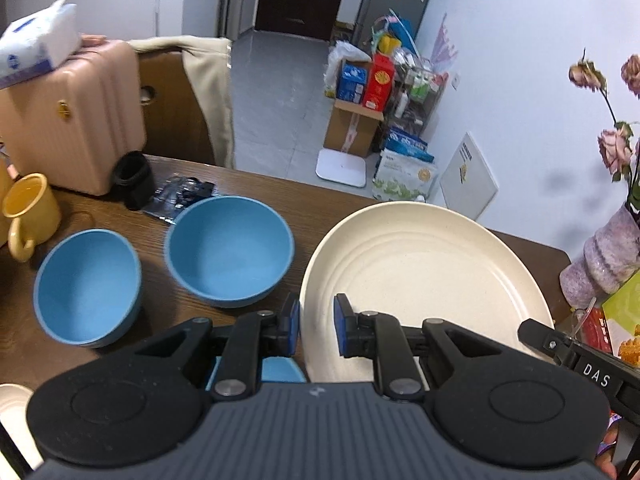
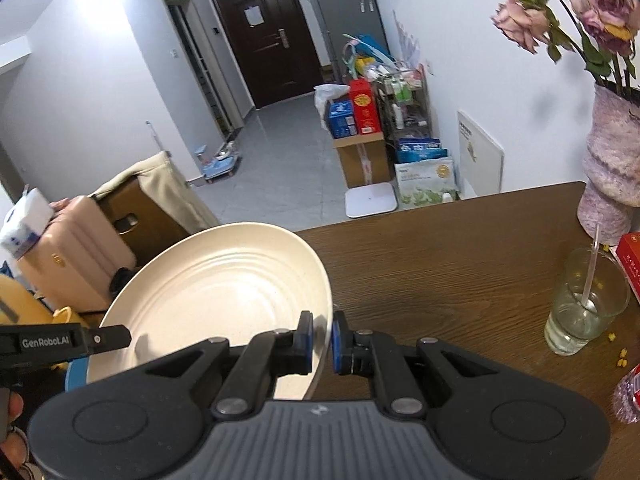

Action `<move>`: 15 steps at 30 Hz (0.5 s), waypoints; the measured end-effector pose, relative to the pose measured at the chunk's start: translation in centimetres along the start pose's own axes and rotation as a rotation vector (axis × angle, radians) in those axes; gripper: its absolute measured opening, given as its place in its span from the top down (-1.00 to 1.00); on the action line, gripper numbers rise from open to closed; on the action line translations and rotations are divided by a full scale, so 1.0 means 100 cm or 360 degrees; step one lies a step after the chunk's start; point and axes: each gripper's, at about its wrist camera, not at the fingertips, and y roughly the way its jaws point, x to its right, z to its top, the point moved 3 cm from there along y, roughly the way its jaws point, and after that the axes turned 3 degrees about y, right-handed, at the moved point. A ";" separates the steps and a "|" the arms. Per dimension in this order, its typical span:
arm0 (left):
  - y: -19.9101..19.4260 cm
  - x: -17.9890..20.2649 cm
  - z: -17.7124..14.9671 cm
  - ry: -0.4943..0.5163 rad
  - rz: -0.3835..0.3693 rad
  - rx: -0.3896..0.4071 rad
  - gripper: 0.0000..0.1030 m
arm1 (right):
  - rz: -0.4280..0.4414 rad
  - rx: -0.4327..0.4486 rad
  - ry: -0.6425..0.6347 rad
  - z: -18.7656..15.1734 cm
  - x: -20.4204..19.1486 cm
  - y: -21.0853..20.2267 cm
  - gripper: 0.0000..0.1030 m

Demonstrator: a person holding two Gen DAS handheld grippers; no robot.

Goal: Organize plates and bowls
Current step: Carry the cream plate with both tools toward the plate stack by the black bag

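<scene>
A cream plate (image 1: 420, 280) is held tilted above the brown table (image 1: 320, 208). My right gripper (image 2: 322, 338) is shut on the plate's right rim (image 2: 224, 292). My left gripper (image 1: 317, 326) straddles the plate's left rim with a gap between its pads, so it looks open. Two blue bowls stand on the table to the left, one nearer the middle (image 1: 230, 246) and one further left (image 1: 88, 292). A third blue bowl (image 1: 280, 370) shows just under my left gripper. A bit of a white dish (image 1: 12, 404) shows at the lower left edge.
A yellow mug (image 1: 28, 216), a black cup (image 1: 134, 178) and a dark packet (image 1: 182, 196) stand at the back left. A pink suitcase (image 1: 72, 120) stands behind the table. A vase of flowers (image 2: 612, 160), a glass with a straw (image 2: 584, 304) and a red box (image 2: 630, 264) stand on the right.
</scene>
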 end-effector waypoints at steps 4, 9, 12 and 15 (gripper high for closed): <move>-0.017 -0.017 -0.007 -0.0033 0.0021 0.0023 0.66 | 0.0044 0.0019 -0.0017 -0.009 -0.018 -0.014 0.84; -0.036 -0.046 -0.017 -0.0082 0.0019 0.0040 0.66 | 0.0087 0.0035 -0.0042 -0.024 -0.044 -0.027 0.86; -0.048 -0.064 -0.025 -0.0098 0.0029 0.0049 0.66 | 0.0105 0.0038 -0.0059 -0.034 -0.061 -0.033 0.86; -0.059 -0.084 -0.032 -0.0113 0.0043 0.0051 0.66 | 0.0121 0.0035 -0.0063 -0.047 -0.078 -0.037 0.86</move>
